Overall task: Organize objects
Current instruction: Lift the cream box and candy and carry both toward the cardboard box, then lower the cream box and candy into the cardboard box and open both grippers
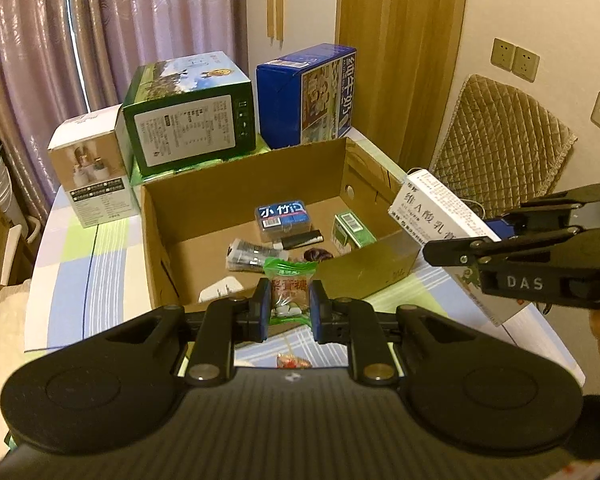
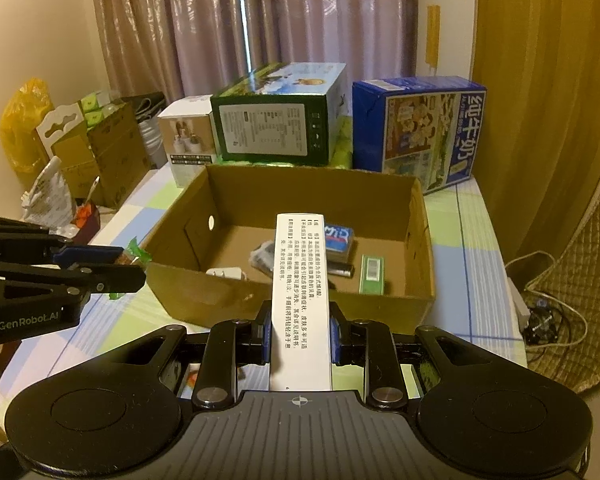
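left tool (image 1: 287, 307) closed on a green-topped candy packet (image 1: 290, 294), pads pressing both sides, held just over the near wall of the open cardboard box (image 1: 240, 184). right tool (image 2: 300, 332) clamped on a long white medicine carton (image 2: 300, 288) printed with black text, carton pointing forward over the near rim of the same box; from the left wrist view the same carton (image 1: 432, 216) tilted above the box's right corner. cardboard box sitting on the counter (image 1: 80, 248) covered in a checked cloth of pale blue, green and white. inside the box, on the floor: a blue-labelled clear case (image 1: 281, 218), a black lighter (image 1: 302, 240) just in front of it, a small green pack (image 1: 352, 234) toward the right wall, a grey crumpled wrapper (image 1: 246, 258), a dark brown item (image 1: 318, 255) too small to identify, and a white plug-like piece (image 1: 220, 290) near the front wall. behind the box, three larger cartons in a row: a white one (image 1: 94, 164) at left, a green one (image 1: 190, 114) in the middle, a blue milk carton (image 1: 310, 94) at right, standing close to the back wall of the box. another small red-and-orange wrapped sweet (image 1: 294, 361) lying on the cloth beneath the left tool.
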Demonstrator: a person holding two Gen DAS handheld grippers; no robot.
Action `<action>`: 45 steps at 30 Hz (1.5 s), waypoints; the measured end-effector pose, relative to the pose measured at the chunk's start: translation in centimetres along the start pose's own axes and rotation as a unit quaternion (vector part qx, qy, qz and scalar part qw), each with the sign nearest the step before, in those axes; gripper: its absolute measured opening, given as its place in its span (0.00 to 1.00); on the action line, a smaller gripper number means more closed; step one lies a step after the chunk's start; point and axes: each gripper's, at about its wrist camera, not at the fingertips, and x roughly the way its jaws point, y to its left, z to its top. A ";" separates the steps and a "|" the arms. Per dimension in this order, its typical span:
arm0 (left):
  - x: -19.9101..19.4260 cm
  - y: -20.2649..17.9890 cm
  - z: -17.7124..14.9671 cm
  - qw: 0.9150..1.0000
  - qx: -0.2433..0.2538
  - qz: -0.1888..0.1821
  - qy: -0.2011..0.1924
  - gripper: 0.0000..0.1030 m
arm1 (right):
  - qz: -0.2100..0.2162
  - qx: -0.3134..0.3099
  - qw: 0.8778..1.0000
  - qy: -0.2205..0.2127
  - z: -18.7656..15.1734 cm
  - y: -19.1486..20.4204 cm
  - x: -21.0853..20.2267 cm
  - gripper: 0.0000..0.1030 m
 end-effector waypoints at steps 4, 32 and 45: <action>1.2 0.7 1.4 1.000 -0.007 -0.008 0.005 0.15 | 0.010 0.006 1.000 0.003 1.4 -0.7 0.7 0.22; 13.2 5.8 6.2 0.996 -0.018 0.025 0.082 0.15 | -0.001 0.026 0.997 0.068 8.0 -4.6 11.9 0.22; 15.4 6.5 6.1 0.995 -0.034 0.017 0.091 0.15 | -0.004 0.032 0.996 0.079 7.7 -5.2 13.8 0.22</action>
